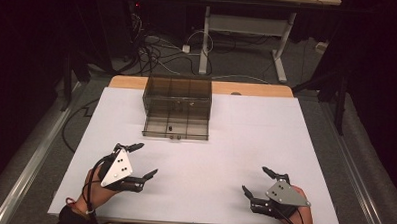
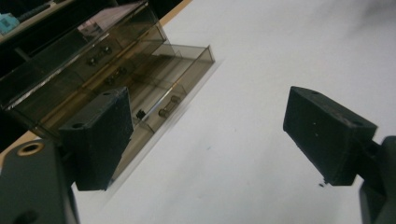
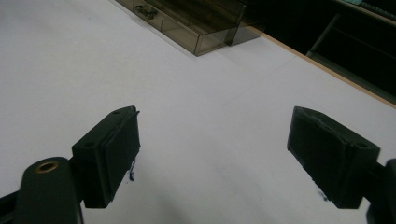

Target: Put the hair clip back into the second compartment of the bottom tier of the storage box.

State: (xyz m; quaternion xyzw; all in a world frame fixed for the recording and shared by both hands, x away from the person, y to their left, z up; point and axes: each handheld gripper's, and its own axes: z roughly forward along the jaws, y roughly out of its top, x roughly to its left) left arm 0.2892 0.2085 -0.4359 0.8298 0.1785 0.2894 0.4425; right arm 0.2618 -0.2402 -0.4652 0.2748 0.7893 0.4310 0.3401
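Both hand-held grippers sit low in the high view: our left gripper (image 1: 144,160) at lower left and our right gripper (image 1: 254,180) at lower right, each with its jaws spread wide and nothing between them. They hover over the white sheet-covered table (image 1: 225,143), well apart from each other. At upper centre we see the smoky transparent plastic drawer box (image 1: 177,96), with its bottom drawer (image 1: 175,127) pulled out toward us.

Through the left gripper view, our left gripper (image 2: 205,135) is released, black pads parted over bare white surface. The box (image 2: 84,60) fills the upper left, its open drawer (image 2: 159,100) just beyond the left pad.

Through the right gripper view, our right gripper (image 3: 212,154) likewise gapes empty, and the drawer (image 3: 187,23) lies along the top edge, well away.
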